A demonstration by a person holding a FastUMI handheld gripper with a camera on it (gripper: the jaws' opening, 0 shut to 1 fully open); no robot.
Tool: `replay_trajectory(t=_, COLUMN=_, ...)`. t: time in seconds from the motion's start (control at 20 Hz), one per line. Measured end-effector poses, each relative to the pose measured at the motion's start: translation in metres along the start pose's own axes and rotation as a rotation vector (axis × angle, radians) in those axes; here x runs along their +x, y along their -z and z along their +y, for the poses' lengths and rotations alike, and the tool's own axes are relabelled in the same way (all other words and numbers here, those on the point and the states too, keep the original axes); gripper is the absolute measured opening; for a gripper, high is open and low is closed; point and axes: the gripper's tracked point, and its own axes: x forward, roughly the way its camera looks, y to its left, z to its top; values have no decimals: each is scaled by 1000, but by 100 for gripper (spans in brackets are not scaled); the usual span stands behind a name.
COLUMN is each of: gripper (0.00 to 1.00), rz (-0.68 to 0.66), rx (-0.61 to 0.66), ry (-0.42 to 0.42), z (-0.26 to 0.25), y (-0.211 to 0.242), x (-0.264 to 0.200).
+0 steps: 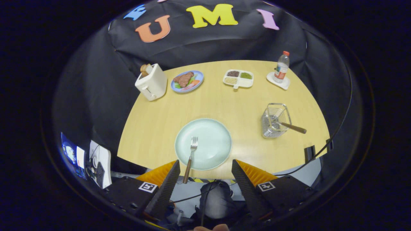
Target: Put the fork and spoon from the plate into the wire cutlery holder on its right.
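Even overhead light, soft shadows, sharp centre, strong fisheye bending at edges.

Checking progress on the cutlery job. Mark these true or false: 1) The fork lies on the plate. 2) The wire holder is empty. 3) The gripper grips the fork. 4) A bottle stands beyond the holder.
1) True: the fork lies on the plate, handle over the near rim.
2) False: the wire holder holds a wooden-handled utensil.
3) False: the gripper is open, holding nothing.
4) True: the bottle stands beyond it.
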Motion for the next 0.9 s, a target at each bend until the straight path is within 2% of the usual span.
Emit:
replay_trajectory(t=0.35, gripper=97, rz=85, rx=1, ry=-7, z=40, y=30, x=67)
replay_trajectory(t=0.65, gripper=97, rz=149, rx=16, ry=21, z=45, y=39, x=119)
replay_trajectory(t=0.9, gripper=94, rz=154, rx=26, ry=55, z=39, y=33, x=141)
